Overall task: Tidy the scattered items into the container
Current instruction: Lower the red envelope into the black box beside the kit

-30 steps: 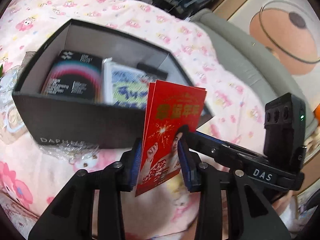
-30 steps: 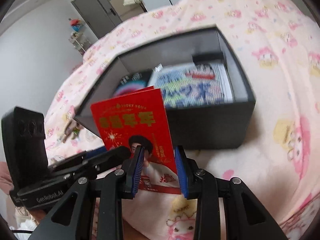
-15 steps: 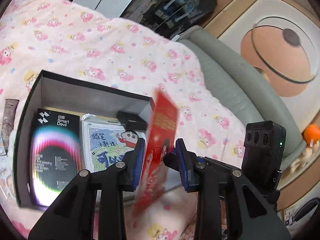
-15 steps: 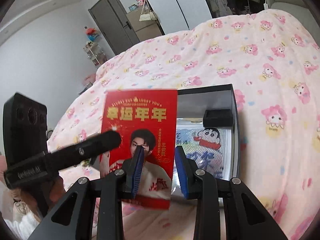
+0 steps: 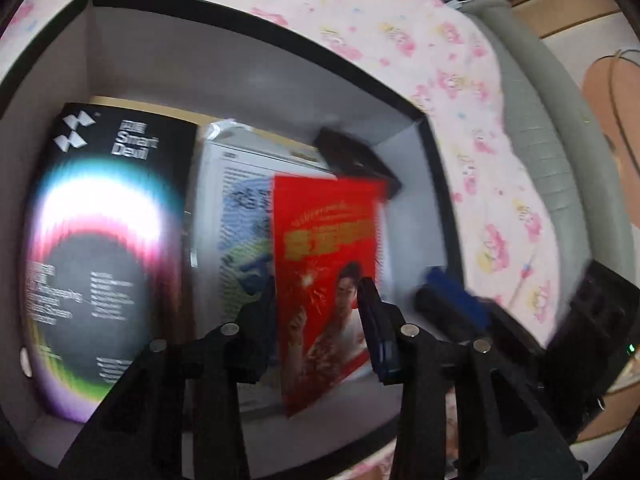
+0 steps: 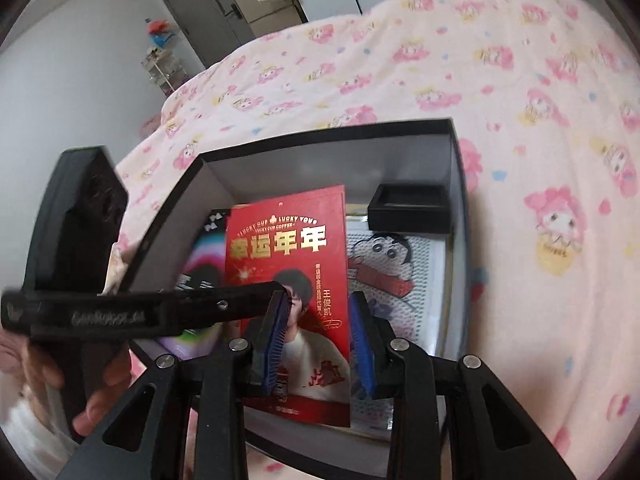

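A red card (image 5: 320, 248) with gold lettering and a printed portrait hangs upright inside the open black box (image 5: 256, 26). My left gripper (image 5: 316, 288) has the card slanted between its fingers, touching both pads, while its jaws are opening. Seen from the right wrist, the card (image 6: 288, 248) stands over the box (image 6: 340, 134), and a left finger (image 6: 224, 304) reaches its front from the left. My right gripper (image 6: 318, 312) hovers just in front with pads apart, pressing nothing. A right finger (image 5: 452, 296) shows beside the card.
In the box lie a black "Smart Devil" package (image 5: 100, 260), a white cartoon packet (image 6: 392, 264) and a small black case (image 6: 408, 208). The box rests on a pink patterned blanket (image 6: 520, 80). A grey bed edge (image 5: 540, 140) runs at the right. A hand (image 6: 48, 360) holds the left gripper.
Both grippers moved forward from in front of the box to over it. The red card went from outside the front wall to inside the box. The left jaws widened slightly.
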The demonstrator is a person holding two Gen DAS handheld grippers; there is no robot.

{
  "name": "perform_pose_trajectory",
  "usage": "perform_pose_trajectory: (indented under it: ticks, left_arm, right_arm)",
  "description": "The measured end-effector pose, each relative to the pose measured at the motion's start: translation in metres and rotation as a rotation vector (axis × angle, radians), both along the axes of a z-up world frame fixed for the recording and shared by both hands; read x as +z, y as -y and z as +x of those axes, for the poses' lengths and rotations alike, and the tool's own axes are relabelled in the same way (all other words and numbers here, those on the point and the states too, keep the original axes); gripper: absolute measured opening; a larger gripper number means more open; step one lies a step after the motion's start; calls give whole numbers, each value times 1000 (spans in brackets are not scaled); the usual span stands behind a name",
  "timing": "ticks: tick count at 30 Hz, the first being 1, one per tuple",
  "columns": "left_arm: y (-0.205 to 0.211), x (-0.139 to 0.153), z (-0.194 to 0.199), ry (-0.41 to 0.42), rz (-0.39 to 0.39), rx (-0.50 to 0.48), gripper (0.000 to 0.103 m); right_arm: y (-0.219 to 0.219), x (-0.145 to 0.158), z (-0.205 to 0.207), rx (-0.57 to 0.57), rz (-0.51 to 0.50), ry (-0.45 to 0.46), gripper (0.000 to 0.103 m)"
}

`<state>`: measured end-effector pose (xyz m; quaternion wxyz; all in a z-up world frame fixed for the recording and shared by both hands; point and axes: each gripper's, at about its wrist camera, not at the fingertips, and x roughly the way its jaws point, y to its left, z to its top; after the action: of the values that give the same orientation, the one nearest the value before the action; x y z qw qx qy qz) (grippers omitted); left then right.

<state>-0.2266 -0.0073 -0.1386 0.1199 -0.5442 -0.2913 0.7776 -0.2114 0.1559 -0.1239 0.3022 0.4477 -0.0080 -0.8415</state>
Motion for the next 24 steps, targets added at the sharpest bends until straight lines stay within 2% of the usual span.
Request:
perform_pose_trajectory:
  ticks: [3, 6, 9, 14, 15, 17, 19, 21, 24]
  left_arm:
    - [6, 3, 2, -7, -20, 41, 38]
    - [10, 2, 0, 11, -53, 94, 38]
    - [7, -12, -10, 80, -79, 101, 37]
    - [-14, -14, -22, 115, -150, 54, 37]
    - [-20, -13, -24, 118, -153, 20, 38]
    - [-26, -11, -27, 99, -99, -35, 38]
    - [-16, -10, -23, 87, -85, 6, 38]
    - [-3, -14, -18, 127, -115, 73, 36]
    - [2, -15, -6, 141, -114, 95, 34]
  right_arm:
    - [-22, 7, 1, -79, 11, -70, 28]
    - [-45, 16, -8, -141, -33, -82, 28]
    - [-55, 14, -15, -170, -23, -62, 28]
    - [-51, 5, -20, -160, -24, 6, 28]
    - [-52, 4, -22, -161, -36, 25, 28]
    - [-54, 0, -22, -165, -54, 54, 28]
    - [-55, -3, -23, -177, -46, 64, 28]
    - [-57, -4, -24, -186, -52, 72, 28]
    - [-57, -4, -25, -189, -59, 78, 28]
